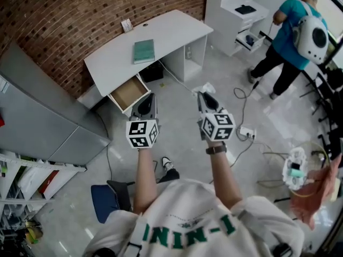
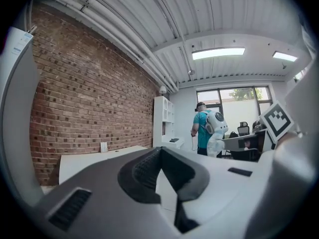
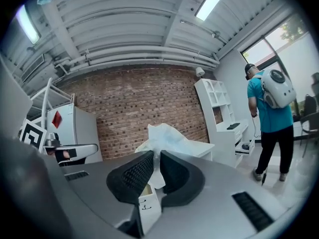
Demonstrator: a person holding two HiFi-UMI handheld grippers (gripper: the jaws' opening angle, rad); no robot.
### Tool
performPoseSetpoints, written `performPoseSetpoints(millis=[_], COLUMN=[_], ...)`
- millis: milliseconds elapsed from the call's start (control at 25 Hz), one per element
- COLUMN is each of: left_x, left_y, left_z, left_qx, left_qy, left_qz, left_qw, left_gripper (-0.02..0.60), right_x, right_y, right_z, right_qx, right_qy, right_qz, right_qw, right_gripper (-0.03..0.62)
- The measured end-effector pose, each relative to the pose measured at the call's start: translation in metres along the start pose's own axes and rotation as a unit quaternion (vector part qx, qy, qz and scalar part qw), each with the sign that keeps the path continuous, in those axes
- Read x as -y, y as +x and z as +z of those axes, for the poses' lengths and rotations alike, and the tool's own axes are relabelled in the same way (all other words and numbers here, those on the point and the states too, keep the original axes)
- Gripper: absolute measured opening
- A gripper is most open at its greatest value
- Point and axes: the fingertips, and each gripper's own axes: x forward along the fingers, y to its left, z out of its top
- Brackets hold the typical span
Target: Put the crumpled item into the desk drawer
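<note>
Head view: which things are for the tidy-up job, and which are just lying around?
For the job: right gripper, pinching the white crumpled item; open desk drawer.
Just lying about: green book; power strip; blue seat.

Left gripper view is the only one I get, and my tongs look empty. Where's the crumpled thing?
Observer: The right gripper has it. Its tongs are shut on the crumpled white item.
Operator: Is the drawer open?
Observer: Yes. The head view shows the desk drawer pulled out from under the desk top.
Operator: Is anything on top of the desk?
Observer: A green book lies flat on the desk, farther back than the drawer.
</note>
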Motion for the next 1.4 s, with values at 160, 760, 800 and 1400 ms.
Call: performPoseSetpoints(millis=[160, 760, 800, 1400], left_x=[-0.031, -0.205, -0.217, -0.348], left_y=[0.018, 0.021, 0.017, -0.009], left_z=[-0.001, -0.059, -0.068, -0.127], left_qx=[-0.004, -0.036, -0.045, -0.07], left_qy=[-0.005, -0.051, -0.05, -0.105], left_qz=[0.002, 0.079, 0.086, 0.21], left_qw=[1.0, 0.9949, 0.994, 0.9696], left_gripper=[-0.002, -0.002, -0.002, -0.002], right_x=[-0.016, -0.128, -0.137, -0.291], right_y=[0.041, 0.202, 0.21, 0.335], right_z=[-0.005, -0.053, -0.061, -0.142], right_qx=[-0.013, -0.092, -0.1, -0.187], right_qy=[0.006, -0.033, -0.038, -0.077], right_qz=[0.015, 0.1, 0.107, 0.271], right_qw=[1.0, 0.99, 0.988, 0.941], right_gripper=[0.034, 0.034, 0.034, 0.034])
